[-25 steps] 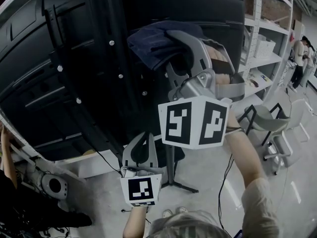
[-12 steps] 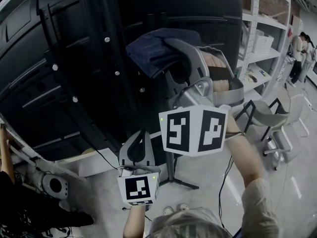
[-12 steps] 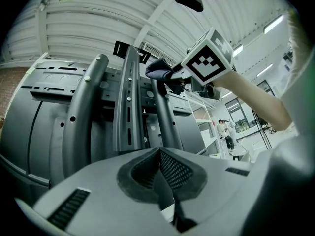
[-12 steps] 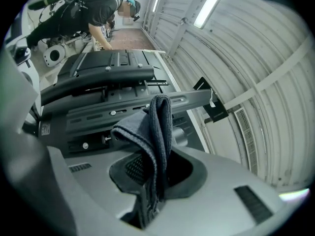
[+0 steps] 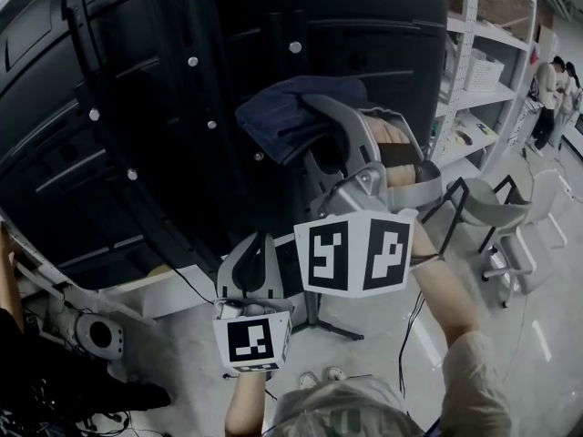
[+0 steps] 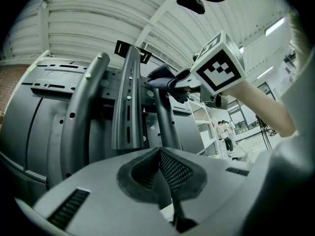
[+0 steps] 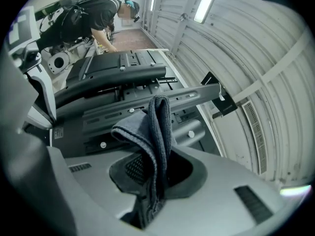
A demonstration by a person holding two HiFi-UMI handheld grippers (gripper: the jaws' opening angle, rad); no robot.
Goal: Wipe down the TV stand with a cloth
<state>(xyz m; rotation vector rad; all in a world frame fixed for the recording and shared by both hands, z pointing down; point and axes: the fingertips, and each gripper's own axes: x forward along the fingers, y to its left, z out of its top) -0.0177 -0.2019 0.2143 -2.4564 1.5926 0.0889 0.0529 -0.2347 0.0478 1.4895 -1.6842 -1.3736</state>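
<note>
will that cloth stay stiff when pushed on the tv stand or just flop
Probably floppy: the cloth droops in folds from the right gripper. Likely light and soft, so it may bunch against the TV stand rather than slide flat.

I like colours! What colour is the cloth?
Dark bluish grey cloth, best in the right gripper view.

No words or numbers can be read. The cubes on the left gripper [image 5: 258, 248] and right gripper [image 5: 310, 116] bear only black-and-white square markers. A white label [image 7: 59, 132] on a dark panel [image 7: 93, 124] is too small to read.
</note>
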